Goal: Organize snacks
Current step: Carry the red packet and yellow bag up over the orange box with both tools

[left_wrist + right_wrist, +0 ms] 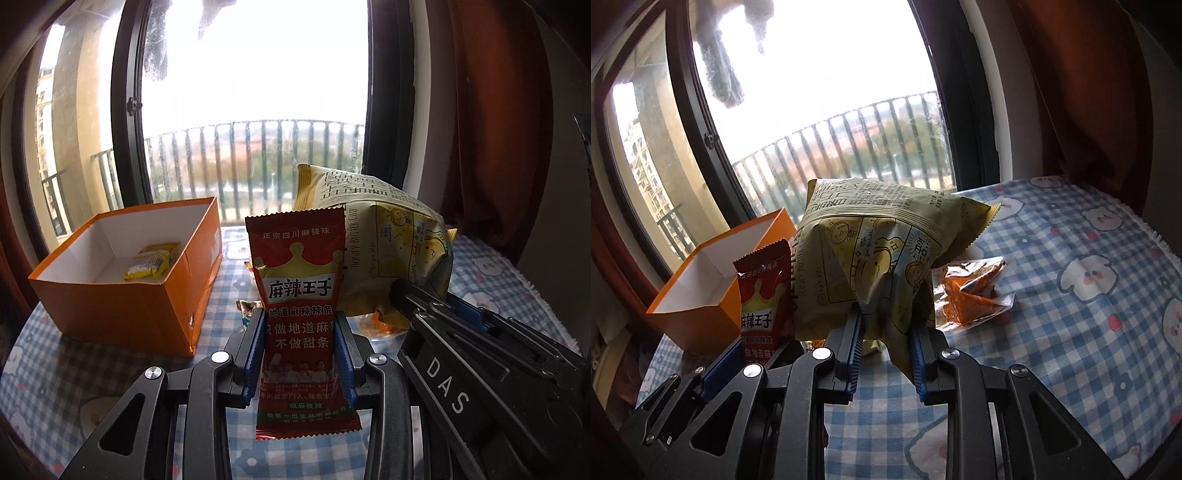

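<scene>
Jaws clamped on red packet and chip bag; yellow packets in orange box.

"麻辣王子" on red packet; "DAS" on right gripper

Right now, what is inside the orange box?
Two small yellow snack packets lie on the white floor of the orange box, toward its right wall. The near wall hides the floor closest to the camera.

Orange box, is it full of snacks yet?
Not yet. The orange box holds only small yellow packets. The left hand-held gripper grips a red packet, the right hand-held gripper a yellow bag. A clear packet waits.
</scene>
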The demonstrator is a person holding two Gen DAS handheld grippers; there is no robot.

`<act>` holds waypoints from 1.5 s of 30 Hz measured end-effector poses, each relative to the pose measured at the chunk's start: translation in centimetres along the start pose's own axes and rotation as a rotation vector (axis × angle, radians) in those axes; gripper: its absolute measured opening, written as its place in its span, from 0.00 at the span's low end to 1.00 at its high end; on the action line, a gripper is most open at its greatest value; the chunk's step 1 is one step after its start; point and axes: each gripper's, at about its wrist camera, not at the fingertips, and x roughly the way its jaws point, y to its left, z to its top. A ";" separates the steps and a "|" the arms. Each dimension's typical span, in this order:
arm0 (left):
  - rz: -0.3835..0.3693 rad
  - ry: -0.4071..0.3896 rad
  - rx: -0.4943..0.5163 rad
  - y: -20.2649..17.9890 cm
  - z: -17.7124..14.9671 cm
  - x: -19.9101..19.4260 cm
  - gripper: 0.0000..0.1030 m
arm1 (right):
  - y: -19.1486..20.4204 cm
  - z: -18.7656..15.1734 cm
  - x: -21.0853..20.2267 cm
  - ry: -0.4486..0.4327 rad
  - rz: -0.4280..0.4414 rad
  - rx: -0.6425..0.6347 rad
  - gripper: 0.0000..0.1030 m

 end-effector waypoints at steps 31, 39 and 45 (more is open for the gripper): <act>0.027 -0.164 -0.043 7.3 6.8 -3.5 0.33 | 9.7 6.9 -3.0 -0.199 0.046 -0.096 0.25; 0.078 -0.143 -0.077 11.9 7.7 -1.0 0.33 | 14.4 7.3 0.4 -0.170 0.086 -0.130 0.25; 0.127 -0.121 -0.092 15.8 7.9 0.6 0.34 | 18.3 7.2 3.7 -0.136 0.126 -0.151 0.25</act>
